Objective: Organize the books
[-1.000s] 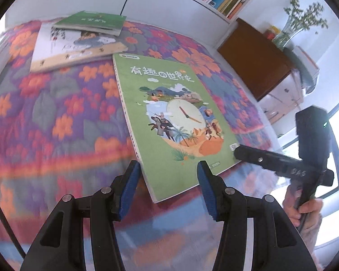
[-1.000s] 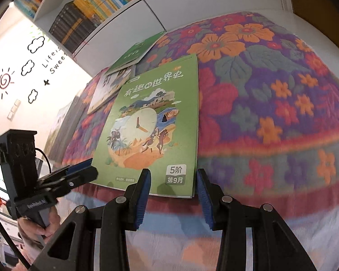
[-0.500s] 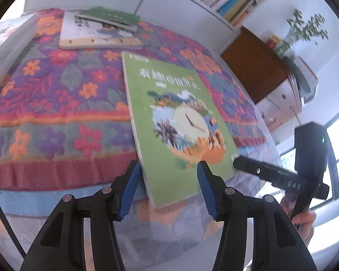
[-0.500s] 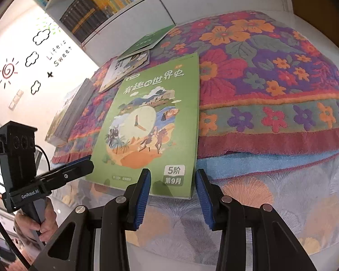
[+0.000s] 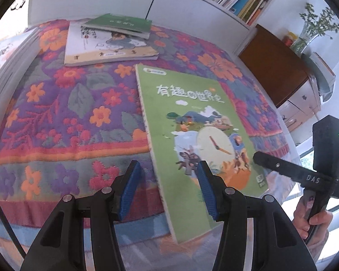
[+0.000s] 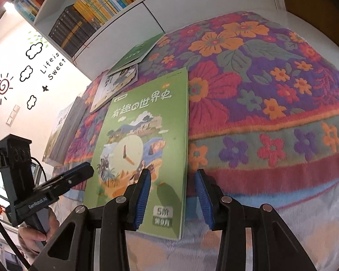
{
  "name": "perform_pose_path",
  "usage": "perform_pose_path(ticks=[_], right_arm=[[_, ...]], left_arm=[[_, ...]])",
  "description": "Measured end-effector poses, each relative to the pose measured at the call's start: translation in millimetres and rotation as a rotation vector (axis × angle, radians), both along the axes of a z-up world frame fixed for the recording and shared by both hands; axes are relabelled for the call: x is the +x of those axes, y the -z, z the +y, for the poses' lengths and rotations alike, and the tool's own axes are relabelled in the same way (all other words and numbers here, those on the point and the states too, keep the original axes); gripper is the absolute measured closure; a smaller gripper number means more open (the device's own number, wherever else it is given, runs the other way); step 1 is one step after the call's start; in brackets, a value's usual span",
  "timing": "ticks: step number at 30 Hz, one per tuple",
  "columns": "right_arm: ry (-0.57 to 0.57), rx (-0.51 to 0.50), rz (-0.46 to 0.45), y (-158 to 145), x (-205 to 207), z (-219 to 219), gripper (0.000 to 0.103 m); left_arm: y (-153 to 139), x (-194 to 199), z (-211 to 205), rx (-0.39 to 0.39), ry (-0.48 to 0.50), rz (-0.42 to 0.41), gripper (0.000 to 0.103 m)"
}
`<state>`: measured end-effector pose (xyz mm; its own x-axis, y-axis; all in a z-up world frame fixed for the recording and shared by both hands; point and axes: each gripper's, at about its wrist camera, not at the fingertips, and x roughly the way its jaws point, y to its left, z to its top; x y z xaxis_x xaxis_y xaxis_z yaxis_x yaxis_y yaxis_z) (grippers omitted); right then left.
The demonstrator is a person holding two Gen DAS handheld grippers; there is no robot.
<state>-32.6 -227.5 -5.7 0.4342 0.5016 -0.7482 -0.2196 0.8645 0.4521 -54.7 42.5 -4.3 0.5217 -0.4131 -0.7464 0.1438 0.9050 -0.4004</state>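
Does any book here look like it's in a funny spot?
Yes. The green clock-cover book lies crooked on the flowery blanket, its near end poking out past the blanket's edge. The small green book also sits askew on the white book.

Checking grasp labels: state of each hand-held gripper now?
Left hand-held gripper: open, straddling the green book edge, not gripping.
Right hand-held gripper: open, same book's other edge between its jaws.
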Motion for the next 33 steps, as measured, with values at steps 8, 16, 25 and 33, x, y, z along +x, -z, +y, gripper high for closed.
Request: perform_pose_path(ticks=[8,16,25,33], right_arm=[[-0.025,0.033,0.02,4.0,16.4,2.5,0.062],[-0.056,0.136,0.039,11.3,22.6,-10.0,0.063],[-0.083,0.164,0.021,13.1,19.9,-13.2,0.063],[-0.083,0.144,0.0,12.1,17.0,-9.9,0.063]], left_arm=[[2.8,8.9,1.6,-0.016,0.03,0.001,0.054],[4.9,9.5,4.1,-0.031,0.061,-0.022,0.054],[6.6,9.1,8.0,-0.061,0.055,-0.027,0.054],[6.7,8.3,9.3,-0.071,0.057,-0.035,0.054]])
